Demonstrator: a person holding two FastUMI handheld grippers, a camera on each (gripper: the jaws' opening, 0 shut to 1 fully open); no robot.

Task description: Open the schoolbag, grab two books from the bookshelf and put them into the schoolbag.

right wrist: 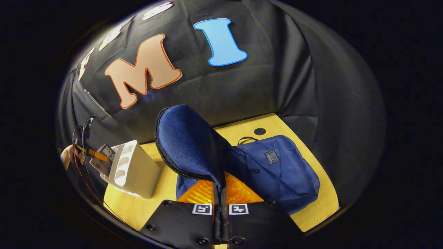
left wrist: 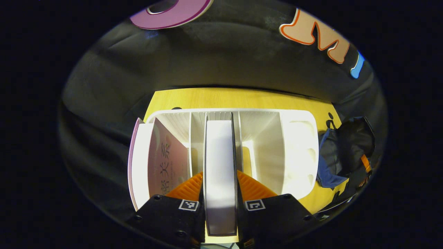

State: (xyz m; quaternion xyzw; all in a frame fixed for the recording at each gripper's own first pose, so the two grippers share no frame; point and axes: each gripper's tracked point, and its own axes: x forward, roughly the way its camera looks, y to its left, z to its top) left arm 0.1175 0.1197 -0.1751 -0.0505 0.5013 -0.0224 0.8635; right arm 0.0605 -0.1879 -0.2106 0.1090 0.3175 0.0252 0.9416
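Black cloth walled the booth behind a yellow wooden table, where a white plastic bookshelf with upright dividers stood. In the left gripper view, the left gripper was clamped on a white-edged book standing upright in a middle compartment, both fingers pressing its covers from either side. 1 more book, a pink-covered one, leaned in the compartment at the left end of that view. Beyond the shelf's other end lay a dark blue bundle of fabric.

In the right gripper view, the right gripper was closed on the zip-edged flap of the blue fabric schoolbag, holding the flap raised above the bag's body, which lay flat on the table. Just beside the bag, to the left in that view, stood the bookshelf, with a hand and the other gripper behind it.
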